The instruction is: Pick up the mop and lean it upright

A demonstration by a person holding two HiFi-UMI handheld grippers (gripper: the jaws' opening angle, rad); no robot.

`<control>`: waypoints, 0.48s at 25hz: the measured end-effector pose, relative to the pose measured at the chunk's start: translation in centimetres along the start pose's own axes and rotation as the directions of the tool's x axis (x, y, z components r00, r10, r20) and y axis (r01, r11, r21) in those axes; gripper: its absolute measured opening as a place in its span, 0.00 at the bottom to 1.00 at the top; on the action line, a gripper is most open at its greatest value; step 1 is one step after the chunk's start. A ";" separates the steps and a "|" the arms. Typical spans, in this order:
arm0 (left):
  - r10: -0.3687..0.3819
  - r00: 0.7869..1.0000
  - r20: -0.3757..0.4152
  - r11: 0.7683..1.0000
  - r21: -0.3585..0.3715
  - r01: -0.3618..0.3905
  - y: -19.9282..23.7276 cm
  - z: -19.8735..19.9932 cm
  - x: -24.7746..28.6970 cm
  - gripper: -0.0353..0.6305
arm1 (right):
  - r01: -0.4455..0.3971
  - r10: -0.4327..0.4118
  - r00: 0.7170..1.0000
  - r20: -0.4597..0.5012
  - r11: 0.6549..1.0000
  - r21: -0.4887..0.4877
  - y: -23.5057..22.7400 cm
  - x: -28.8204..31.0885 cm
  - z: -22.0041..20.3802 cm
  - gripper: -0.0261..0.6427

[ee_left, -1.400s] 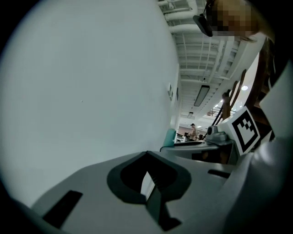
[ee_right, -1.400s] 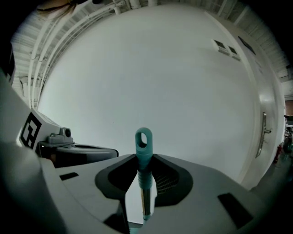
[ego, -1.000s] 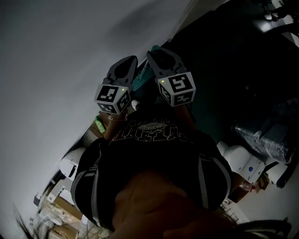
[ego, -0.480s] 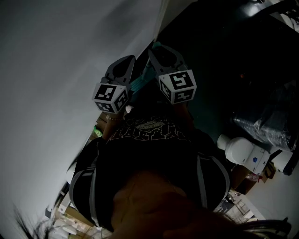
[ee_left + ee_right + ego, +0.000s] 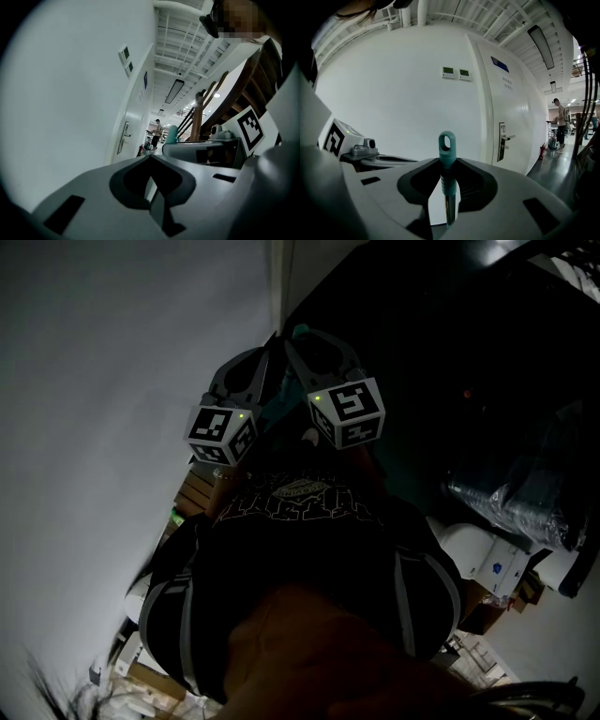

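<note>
White wall (image 5: 393, 103), white door (image 5: 511, 117), glossy dark floor (image 5: 555, 164) — a corridor. The metal mop handle with a teal looped cap (image 5: 446, 159) stands upright, clamped by the right gripper (image 5: 447, 197) — the left gripper (image 5: 152, 192) is pinched together, empty.

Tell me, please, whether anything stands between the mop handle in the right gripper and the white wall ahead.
Nothing visible does. The right gripper is shut on the mop handle, and in the right gripper view only the white wall shows behind its teal tip. The mop's lower end is out of view.
</note>
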State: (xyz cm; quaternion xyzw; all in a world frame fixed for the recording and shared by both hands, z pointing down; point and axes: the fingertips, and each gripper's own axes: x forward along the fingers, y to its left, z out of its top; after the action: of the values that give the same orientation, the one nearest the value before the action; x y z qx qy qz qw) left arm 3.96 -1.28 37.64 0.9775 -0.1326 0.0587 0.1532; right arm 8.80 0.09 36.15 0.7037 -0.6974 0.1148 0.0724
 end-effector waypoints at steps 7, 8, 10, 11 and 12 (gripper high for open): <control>0.028 1.000 -0.005 1.000 -0.008 -0.028 -2.7 -0.4 6.4 0.12 | 0.006 -0.006 1.000 0.000 1.000 -0.022 -7.6 -1.2 0.1 0.21; 0.032 0.999 -0.018 0.999 -0.007 -0.032 -2.8 -0.5 7.1 0.12 | 0.014 -0.014 1.000 0.001 1.000 -0.023 -8.6 -1.2 0.2 0.21; 0.033 0.999 -0.034 0.999 -0.003 -0.033 -2.9 -0.5 8.3 0.12 | 0.036 -0.036 0.999 0.001 0.999 -0.024 -10.3 -1.3 0.4 0.21; 0.028 0.999 -0.037 1.000 -0.001 -0.028 -3.0 -0.3 8.9 0.12 | 0.048 -0.048 0.999 0.002 0.999 -0.024 -11.0 -1.2 0.5 0.21; 0.020 0.999 -0.037 1.000 0.000 -0.020 -3.0 0.0 9.5 0.12 | 0.061 -0.061 0.998 0.003 0.998 -0.023 -11.7 -1.1 0.6 0.21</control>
State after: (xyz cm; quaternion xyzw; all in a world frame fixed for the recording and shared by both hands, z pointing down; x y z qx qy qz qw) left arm 13.92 -0.86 38.29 0.9748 -0.1397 0.0782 0.1551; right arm 20.56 1.18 35.99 0.7238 -0.6771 0.1038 0.0833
